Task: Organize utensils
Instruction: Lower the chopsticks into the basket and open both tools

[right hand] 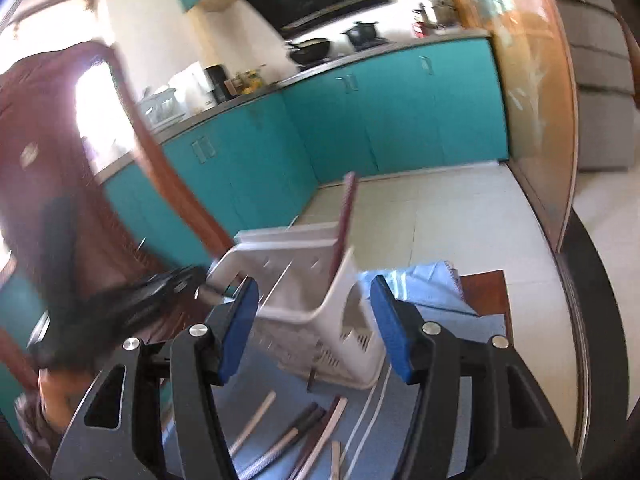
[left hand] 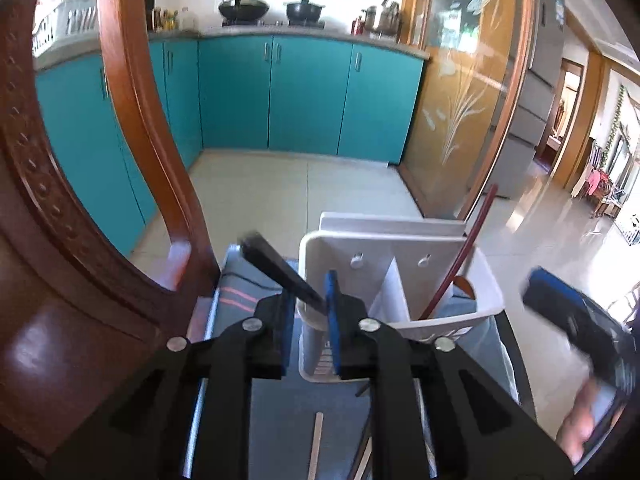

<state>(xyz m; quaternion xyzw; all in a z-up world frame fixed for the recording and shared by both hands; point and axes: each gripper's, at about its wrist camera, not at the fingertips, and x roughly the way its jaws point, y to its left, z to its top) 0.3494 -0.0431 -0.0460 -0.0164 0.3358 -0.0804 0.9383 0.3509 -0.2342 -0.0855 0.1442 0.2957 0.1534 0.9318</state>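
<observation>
The left gripper has its blue-padded fingers clamped on 1 black chopstick, which slants up to the left over the left compartment of the white utensil holder. A dark red chopstick leans in the right compartment. The right gripper hangs with fingers wide apart and empty above loose chopsticks on the blue-clothed surface.
</observation>
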